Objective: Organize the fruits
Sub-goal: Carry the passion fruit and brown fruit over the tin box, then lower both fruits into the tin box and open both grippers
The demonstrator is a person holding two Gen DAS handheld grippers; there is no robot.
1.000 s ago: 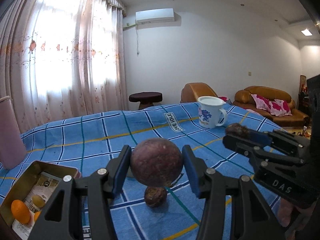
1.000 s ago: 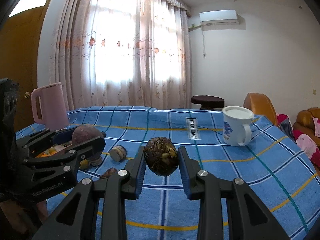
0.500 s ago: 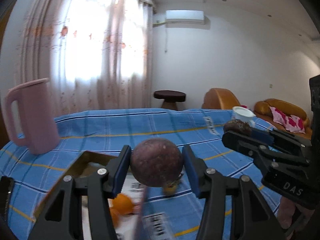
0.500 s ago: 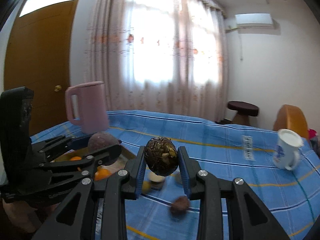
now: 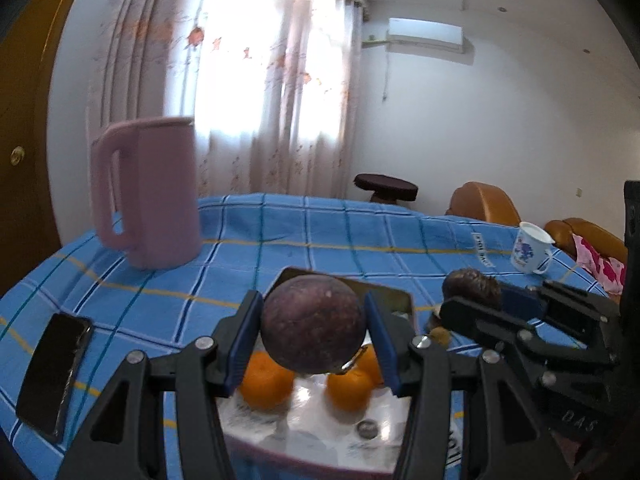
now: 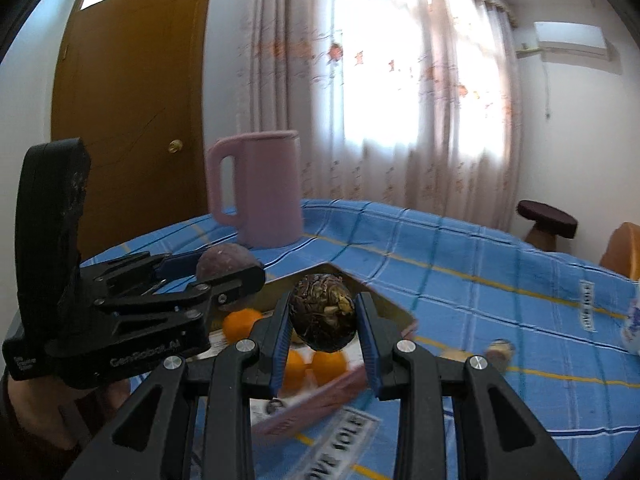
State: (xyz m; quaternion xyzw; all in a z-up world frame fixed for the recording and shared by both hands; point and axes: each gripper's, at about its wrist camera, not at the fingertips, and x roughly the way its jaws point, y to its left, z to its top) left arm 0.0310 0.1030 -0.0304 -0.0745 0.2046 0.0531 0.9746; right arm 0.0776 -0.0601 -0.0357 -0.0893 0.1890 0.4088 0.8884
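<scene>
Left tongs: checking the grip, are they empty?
No, the left tongs are shut on a round purple fruit above the box of oranges.

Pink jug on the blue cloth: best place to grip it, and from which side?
Grip the pink jug by its vertical loop handle, on the left in the right wrist view. Come in level from that side, one finger through the slot. The jug stands upright, and its body looks too broad for these fingers.
</scene>
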